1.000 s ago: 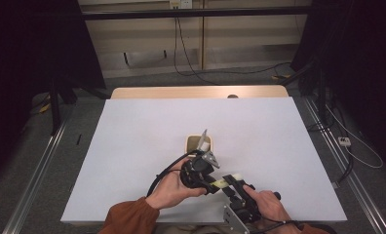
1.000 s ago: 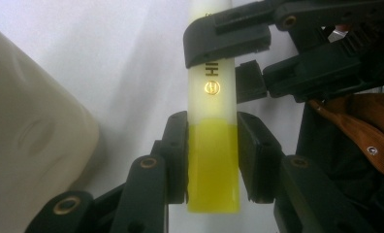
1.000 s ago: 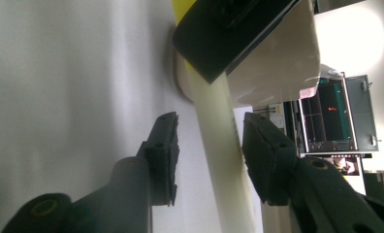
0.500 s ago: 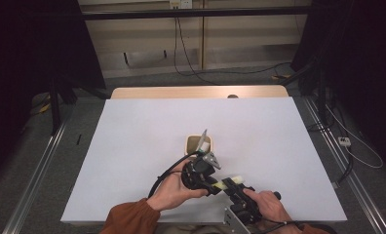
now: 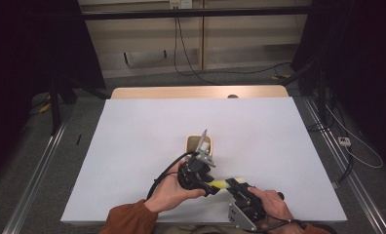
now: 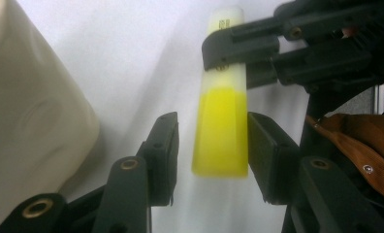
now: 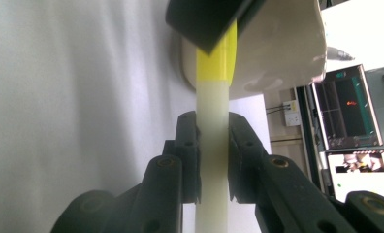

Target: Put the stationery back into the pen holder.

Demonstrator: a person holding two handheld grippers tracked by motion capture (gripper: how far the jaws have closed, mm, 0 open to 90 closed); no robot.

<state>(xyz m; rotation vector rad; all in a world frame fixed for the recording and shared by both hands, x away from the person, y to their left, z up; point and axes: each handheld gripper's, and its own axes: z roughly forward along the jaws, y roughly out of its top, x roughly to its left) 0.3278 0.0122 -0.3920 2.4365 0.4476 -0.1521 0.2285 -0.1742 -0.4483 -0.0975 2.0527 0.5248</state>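
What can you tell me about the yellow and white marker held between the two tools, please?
The marker is a slim plastic stick with a bright yellow cap end and a translucent white barrel bearing small print. It hangs level just above the white table, beside a cream container. The right tool clamps its white barrel; the left tool, whose jaws have just been opening, brackets the yellow cap with a gap on one side.

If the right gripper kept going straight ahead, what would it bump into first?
Probably the left gripper, whose jaw sits on the yellow cap just ahead. Behind it stands the cream container. The right gripper grips the marker's white barrel.
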